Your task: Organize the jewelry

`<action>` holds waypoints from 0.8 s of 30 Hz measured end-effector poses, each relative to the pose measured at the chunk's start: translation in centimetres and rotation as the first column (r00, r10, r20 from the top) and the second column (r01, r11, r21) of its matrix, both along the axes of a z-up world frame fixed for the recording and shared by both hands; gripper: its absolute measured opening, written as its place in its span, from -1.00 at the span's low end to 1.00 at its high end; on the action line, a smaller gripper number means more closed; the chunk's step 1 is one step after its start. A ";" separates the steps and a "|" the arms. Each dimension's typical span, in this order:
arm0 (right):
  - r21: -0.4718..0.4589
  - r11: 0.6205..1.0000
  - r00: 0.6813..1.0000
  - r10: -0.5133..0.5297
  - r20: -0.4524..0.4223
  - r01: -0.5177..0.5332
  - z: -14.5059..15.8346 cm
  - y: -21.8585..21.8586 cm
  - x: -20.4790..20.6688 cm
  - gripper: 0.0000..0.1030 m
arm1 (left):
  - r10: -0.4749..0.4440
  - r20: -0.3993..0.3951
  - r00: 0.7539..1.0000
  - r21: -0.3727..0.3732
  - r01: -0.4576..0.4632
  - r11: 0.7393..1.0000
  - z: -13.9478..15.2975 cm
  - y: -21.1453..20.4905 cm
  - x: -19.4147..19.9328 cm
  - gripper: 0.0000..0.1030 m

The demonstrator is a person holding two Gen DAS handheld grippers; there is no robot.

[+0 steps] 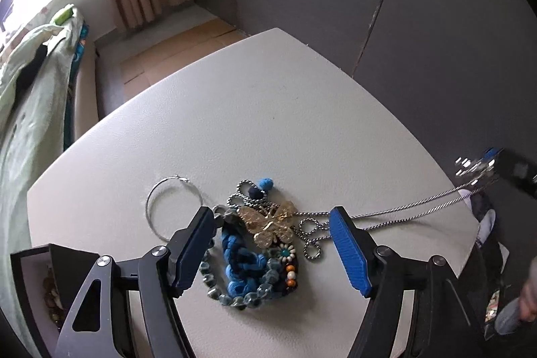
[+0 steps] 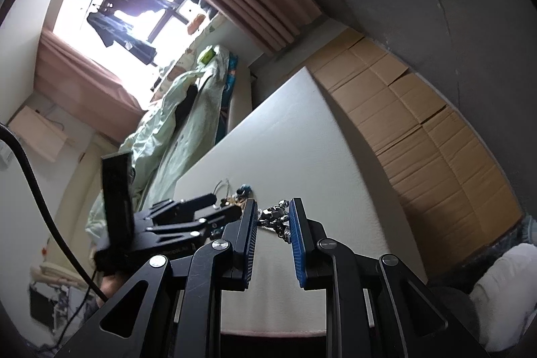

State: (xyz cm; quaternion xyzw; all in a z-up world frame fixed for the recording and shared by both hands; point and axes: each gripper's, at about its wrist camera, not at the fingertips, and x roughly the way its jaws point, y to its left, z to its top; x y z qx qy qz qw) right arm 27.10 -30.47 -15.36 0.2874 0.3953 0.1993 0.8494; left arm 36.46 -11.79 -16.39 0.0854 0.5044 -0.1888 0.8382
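A heap of jewelry (image 1: 258,247) is lying on the table (image 1: 255,109), near its front edge, between the fingers of the left claw (image 1: 273,247). A hoop (image 1: 173,207) is lying just left of the heap, and the butterfly piece (image 1: 270,223) is sitting on top of it. A chain (image 1: 409,210) is running from the heap rightward past the table's edge to the right claw (image 1: 483,168). A box (image 1: 37,284) is sitting at the table's front left corner. A bed (image 1: 30,96) is lying left of the table, with flattened cardboard (image 2: 419,130) lying on the floor beyond it.
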 end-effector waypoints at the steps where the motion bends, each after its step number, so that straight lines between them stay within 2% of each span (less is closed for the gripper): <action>1: 0.004 1.000 1.000 -0.009 0.012 0.009 0.3 -0.5 -0.2 -0.60 | -0.005 0.002 1.000 0.002 0.004 1.000 -0.2 -0.3 -0.1 0.35; 6: 0.003 1.000 0.999 -0.020 0.046 0.020 1.5 -1.4 -0.9 -0.60 | 0.018 0.033 0.999 0.060 -0.020 0.998 -0.8 -0.9 -0.2 0.16; 9: 0.005 1.000 0.998 -0.018 0.052 0.017 1.7 -1.4 -1.0 -0.60 | 0.045 0.041 0.998 0.094 -0.048 0.994 -1.2 -1.1 0.0 0.14; 13: 0.009 1.000 0.999 -0.005 0.039 0.005 1.0 -1.2 -0.9 -0.60 | 0.025 0.081 0.996 0.167 -0.039 0.985 -1.6 -2.1 -0.4 0.10; 14: 0.008 1.000 0.999 -0.004 0.036 0.004 0.8 -1.1 -0.9 -0.60 | 0.018 0.089 0.996 0.173 -0.033 0.984 -1.7 -2.2 -0.6 0.03; 16: 0.007 1.000 1.000 -0.005 0.030 0.004 0.7 -1.0 -0.8 -0.60 | 0.021 0.097 0.995 0.185 -0.039 0.982 -1.5 -2.0 -0.7 -0.26; 20: 0.011 1.000 1.000 -0.007 0.021 0.007 0.3 -1.1 -0.7 -0.60 | 0.026 0.070 0.997 0.148 -0.037 0.988 -1.2 -0.9 -0.5 -0.31; 24: 0.011 1.000 1.000 -0.007 0.021 0.007 0.3 -1.1 -0.7 -0.60 | 0.015 0.079 0.997 0.095 -0.022 0.995 -0.4 -0.1 -1.0 -0.31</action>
